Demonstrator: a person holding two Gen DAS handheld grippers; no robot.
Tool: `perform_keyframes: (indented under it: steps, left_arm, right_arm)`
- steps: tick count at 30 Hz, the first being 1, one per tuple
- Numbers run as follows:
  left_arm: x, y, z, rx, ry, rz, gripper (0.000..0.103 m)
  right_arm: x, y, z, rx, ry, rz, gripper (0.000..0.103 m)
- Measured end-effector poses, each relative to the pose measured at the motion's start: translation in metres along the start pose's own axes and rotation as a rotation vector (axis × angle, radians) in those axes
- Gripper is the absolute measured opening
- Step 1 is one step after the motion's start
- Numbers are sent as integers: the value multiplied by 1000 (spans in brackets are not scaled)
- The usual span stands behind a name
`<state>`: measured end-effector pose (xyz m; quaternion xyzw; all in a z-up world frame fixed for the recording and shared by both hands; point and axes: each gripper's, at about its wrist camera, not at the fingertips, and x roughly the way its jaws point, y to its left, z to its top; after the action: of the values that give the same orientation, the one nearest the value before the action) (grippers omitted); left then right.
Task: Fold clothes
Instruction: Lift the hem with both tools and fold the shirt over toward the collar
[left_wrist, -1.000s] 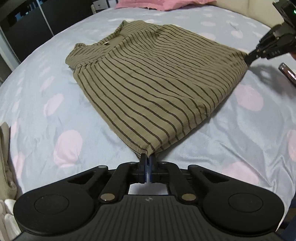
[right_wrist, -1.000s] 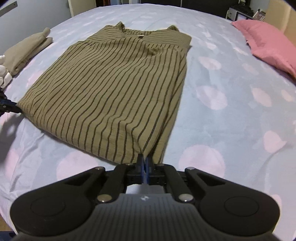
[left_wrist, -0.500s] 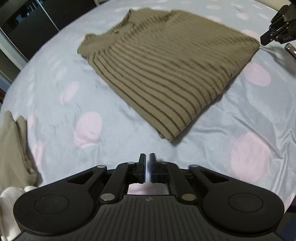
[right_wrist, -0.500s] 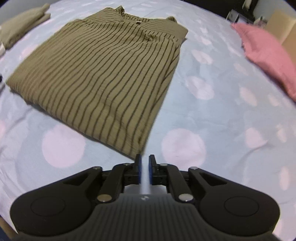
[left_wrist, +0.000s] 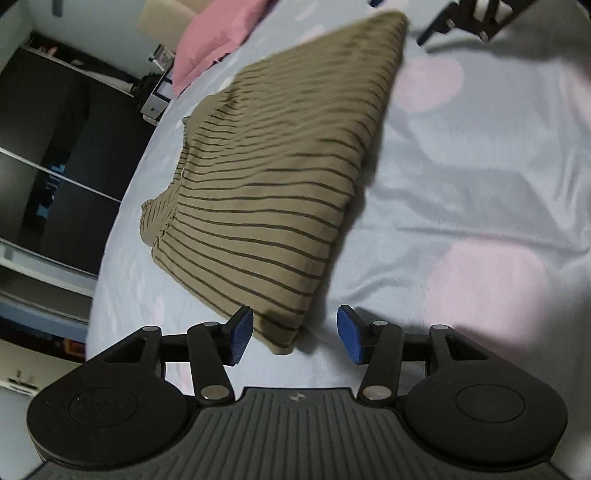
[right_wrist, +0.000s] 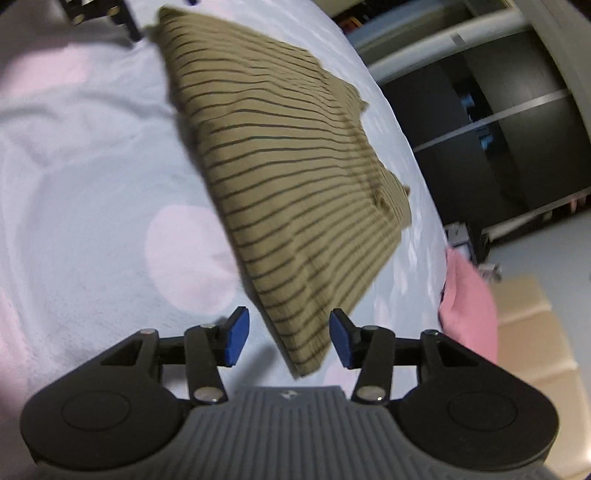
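Letting go of the striped shirt (left_wrist: 266, 192) was the last thing both tongs did: a second ago each pinched a hem corner with pads pressed together, and their jaws have just been opening. The left tongs (left_wrist: 295, 336) now stand spread, with the nearest corner of the shirt lying between the blue pads, which do not seem to press on it. The right tongs (right_wrist: 286, 339) are spread the same way around the other near corner. Both views have also rolled sideways compared with a moment ago, so the shirt runs away from each pair at a slant.

The shirt lies flat on the bed (left_wrist: 480, 192), sleeves tucked in, collar at the far end, on the pale blue sheet with pink dots. A pink pillow (right_wrist: 469, 299) sits beyond it near the edge of the bed.

My reading: the last tidy-up tug on the hem is finished, and the tongs are lining up for a new grip on the two bottom corners, probably to bring the hem up toward the collar. That fold has not yet begun.

No brand, label or writing can be read anywhere; a small mark at the neckline is too blurred to make out.
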<state>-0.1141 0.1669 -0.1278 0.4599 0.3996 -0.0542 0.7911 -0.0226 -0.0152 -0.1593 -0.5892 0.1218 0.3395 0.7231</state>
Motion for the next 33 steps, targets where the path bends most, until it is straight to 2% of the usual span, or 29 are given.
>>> perform_keyframes:
  steps: [6, 13, 15, 17, 18, 20, 22, 23, 27, 33]
  left_arm:
    - [18, -11, -1, 76, -33, 67, 48]
    - [42, 1, 6, 22, -40, 105, 49]
    - [46, 2, 8, 39, -45, 124, 48]
    - [50, 3, 10, 61, -51, 143, 43]
    - [51, 4, 12, 65, -50, 145, 36]
    - [53, 5, 14, 71, -50, 146, 25]
    - [52, 9, 17, 56, -53, 136, 17]
    - [50, 11, 18, 53, -56, 132, 15]
    - [42, 21, 17, 46, -60, 110, 8]
    - [22, 42, 21, 26, -73, 107, 5]
  right_arm:
    - [21, 10, 0, -57, 24, -39, 51]
    - [38, 2, 5, -50, 16, -80, 50]
    - [44, -4, 6, -43, 10, -79, 49]
    - [50, -8, 7, -45, 7, -82, 47]
    - [53, -10, 7, -50, 5, -87, 47]
    - [57, -12, 6, -68, -1, -105, 42]
    - [61, -13, 6, -83, 1, -131, 17]
    - [63, -14, 7, -88, 1, -141, 13]
    - [59, -27, 11, -58, -8, -134, 7]
    - [39, -45, 22, -27, -23, -118, 5]
